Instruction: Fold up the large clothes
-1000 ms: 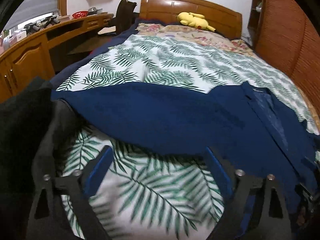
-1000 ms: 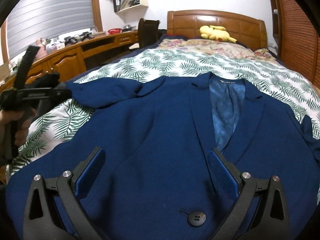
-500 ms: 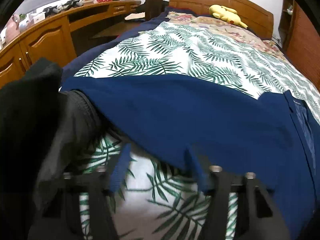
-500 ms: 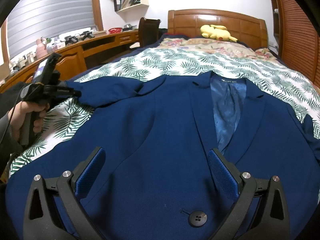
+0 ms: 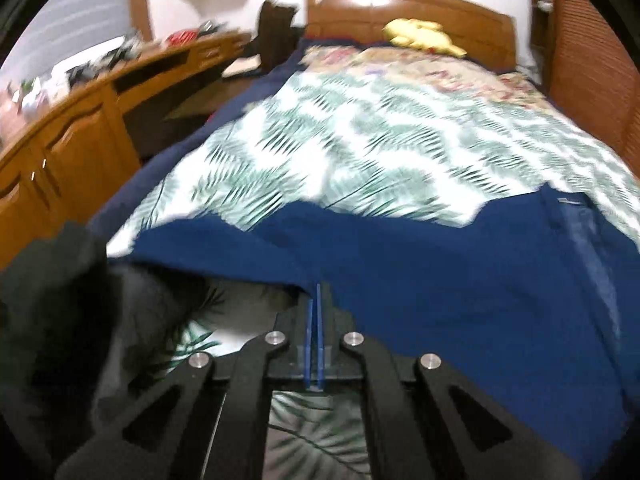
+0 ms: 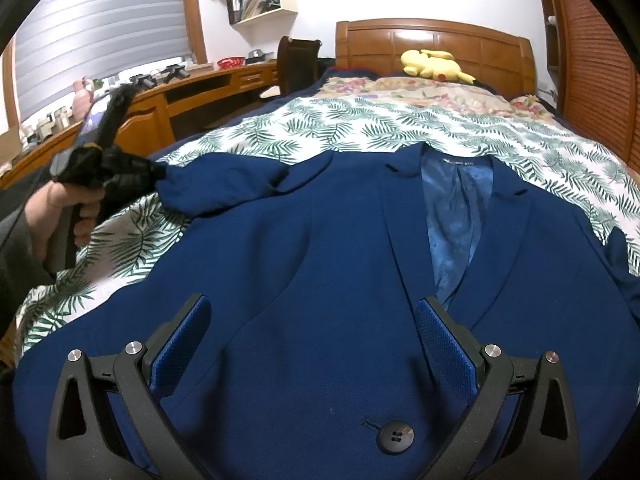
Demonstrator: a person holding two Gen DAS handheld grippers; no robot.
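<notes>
Along the left edge of the bed (image 5: 400, 152), our left-wrist view shows the left tool (image 5: 314, 300) with its jaws fully together, pinching the cuff end of the sleeve (image 5: 248, 248) of the navy blazer (image 5: 460, 288); the picture is blurred, but blue cloth runs right into the closed tips. To do this step well, we judge, we should keep the pinch firm, lift the cuff just clear of the bedspread and carry it straight across the chest, so the sleeve lies flat without dragging the shoulder out of line. From the right-wrist view, the blazer lies face up across the foot end of the bed, collar toward the headboard (image 6: 436, 44), its button (image 6: 396, 438) nearest us. Our right tool (image 6: 312, 340) hangs above the chest panel, jaws spread wide and holding nothing, with cloth showing between the pads but untouched. At the far left the other tool appears again, clamped on the cuff.
</notes>
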